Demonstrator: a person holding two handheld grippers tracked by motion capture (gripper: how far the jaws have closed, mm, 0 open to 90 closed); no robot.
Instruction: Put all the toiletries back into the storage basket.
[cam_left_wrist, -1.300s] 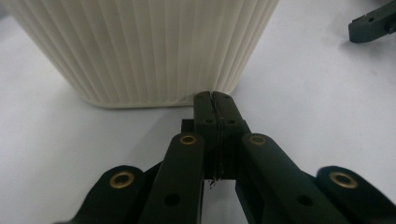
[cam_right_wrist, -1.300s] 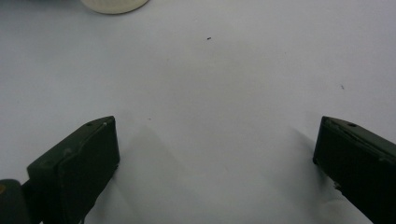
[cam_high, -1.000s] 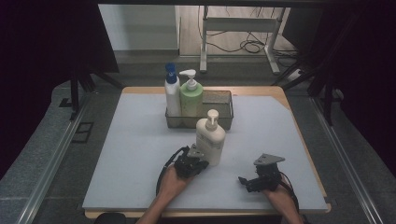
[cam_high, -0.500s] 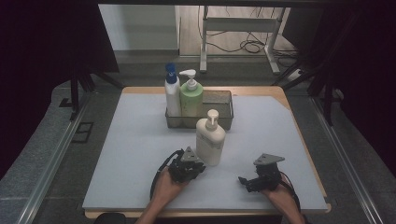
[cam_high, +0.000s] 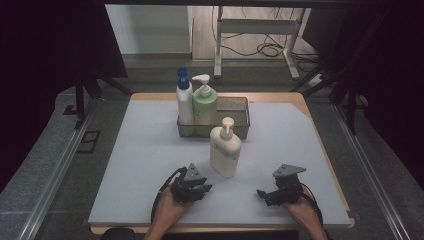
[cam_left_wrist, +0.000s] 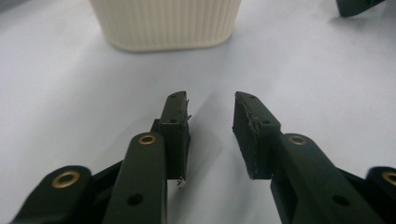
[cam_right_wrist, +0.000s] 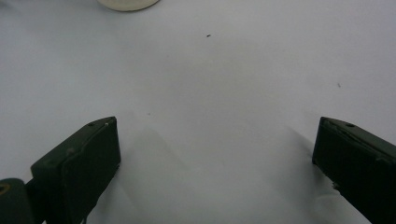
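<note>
Roughly, left to right. Left hand (cam_high: 167, 210) comes in from the near edge of the table mat (cam_high: 140, 165), forearm angled up and a bit right, holding the left gripper (cam_high: 202, 188) low over the mat. In the left gripper view its jaws have just been opening and stand a narrow-to-medium gap apart, with bare mat between the pads and nothing held. Left gripper in its own view (cam_left_wrist: 211, 105) points straight at the ribbed base of the cream pump bottle (cam_left_wrist: 166, 23), which sits just beyond the tips, apart and not touching.

In the high view the cream pump bottle (cam_high: 225, 149) stands upright, long axis vertical, pump head on top, near the middle of the mat. It is just far-right of the left gripper and in front of the wire basket (cam_high: 239, 116). The basket holds a white bottle with blue pump (cam_high: 184, 100) and a green pump bottle (cam_high: 205, 102), both upright in its left part.

Key relation: the bottle lies ahead and slightly right of the left gripper, clearly nearer to it than to the right one.

Right gripper (cam_high: 261, 194) rests near the near-right edge, well apart from the bottle, tips pointing left. Right gripper in its own view (cam_right_wrist: 215, 154) has jaws spread wide, with bare mat between them.
</note>
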